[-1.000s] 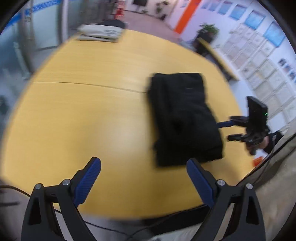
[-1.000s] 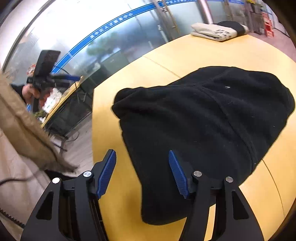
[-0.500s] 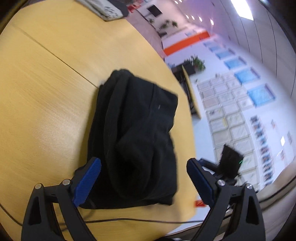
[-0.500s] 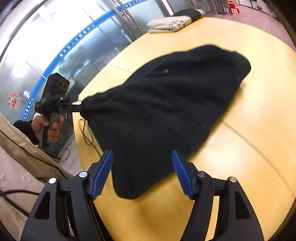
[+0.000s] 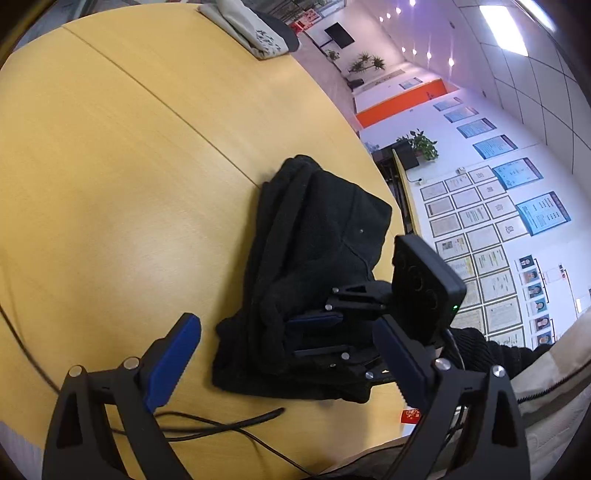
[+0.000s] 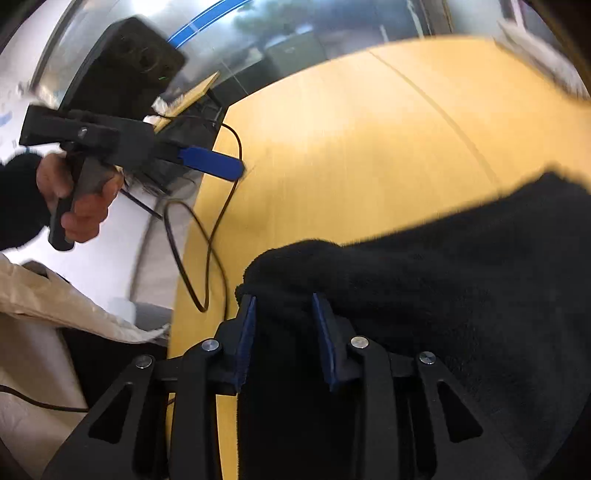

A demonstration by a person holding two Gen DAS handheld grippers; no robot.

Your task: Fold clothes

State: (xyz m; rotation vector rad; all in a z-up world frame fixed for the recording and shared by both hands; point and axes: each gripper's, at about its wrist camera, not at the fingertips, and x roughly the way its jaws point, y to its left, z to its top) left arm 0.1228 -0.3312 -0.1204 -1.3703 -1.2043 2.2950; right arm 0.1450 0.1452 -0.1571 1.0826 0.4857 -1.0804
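A black fleece garment [image 5: 314,251] lies folded on the yellow table [image 5: 110,166], near its front right edge. In the right wrist view the same garment [image 6: 461,280] fills the lower right. My right gripper [image 6: 286,328] is shut on its near corner, with fabric bunched between the blue pads. From the left wrist view, the right gripper [image 5: 312,334] sits at the garment's near end. My left gripper [image 5: 291,354] is open just in front of that end, touching nothing. A hand holds the left gripper [image 6: 221,166] at the table's edge.
A stack of folded light and dark clothes [image 5: 258,33] lies at the table's far end. A black cable [image 5: 221,424] trails over the front edge, and the cable [image 6: 207,254] loops beside the garment. A beige coat [image 5: 546,398] is close on the right.
My right gripper has come down onto the garment's near corner and shut on the fabric. The left gripper swung round to face the garment's near end and stayed open.
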